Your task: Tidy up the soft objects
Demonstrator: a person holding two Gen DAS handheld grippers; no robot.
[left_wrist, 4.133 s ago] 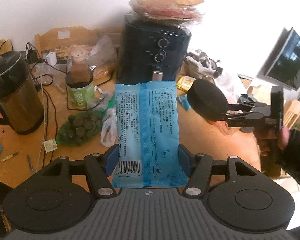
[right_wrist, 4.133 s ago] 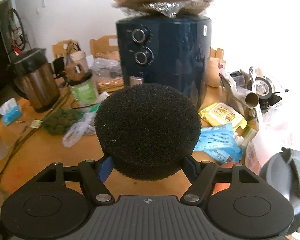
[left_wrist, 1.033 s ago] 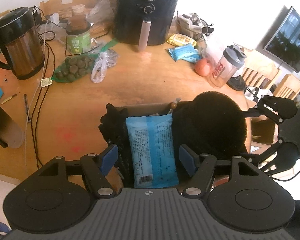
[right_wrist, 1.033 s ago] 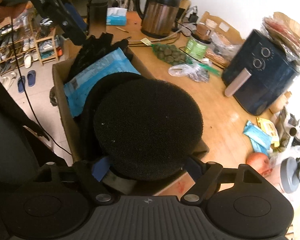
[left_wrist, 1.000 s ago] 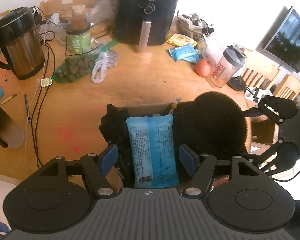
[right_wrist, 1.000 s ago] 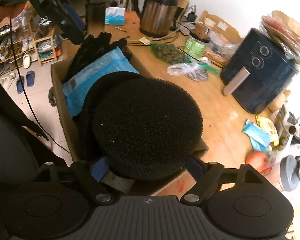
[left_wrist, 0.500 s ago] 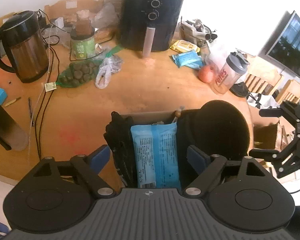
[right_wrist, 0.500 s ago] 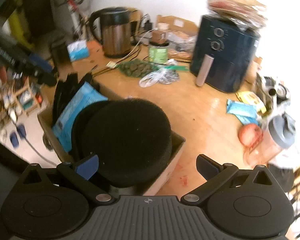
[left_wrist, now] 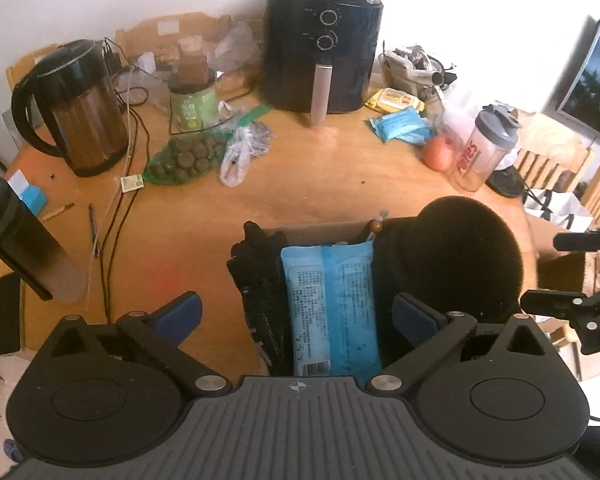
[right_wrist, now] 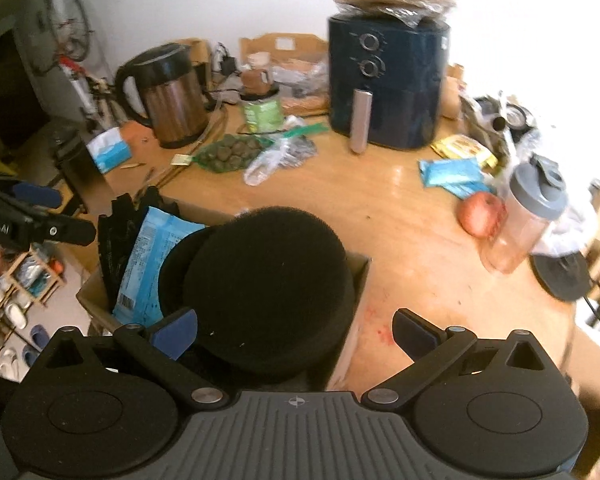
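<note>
A cardboard box (left_wrist: 324,229) at the table's near edge holds a blue wipes pack (left_wrist: 332,304) standing on end, black gloves (left_wrist: 260,280) to its left and a round black foam sponge (left_wrist: 460,256) to its right. My left gripper (left_wrist: 296,314) is open above the pack and touches nothing. In the right wrist view the sponge (right_wrist: 268,284) rests in the box (right_wrist: 360,276) beside the pack (right_wrist: 148,264). My right gripper (right_wrist: 294,330) is open just above it and holds nothing.
On the wooden table (left_wrist: 320,176) stand a kettle (left_wrist: 80,108), a black air fryer (left_wrist: 324,48), a green jar (left_wrist: 188,104), a bag of dark round items (left_wrist: 184,156), another blue pack (left_wrist: 400,128), an apple (left_wrist: 438,152) and a shaker bottle (left_wrist: 484,148). Cables (left_wrist: 120,184) trail at left.
Both grippers opened and let go: the wipes pack and the sponge now sit in the box. Both grippers have pulled back and up a little.
</note>
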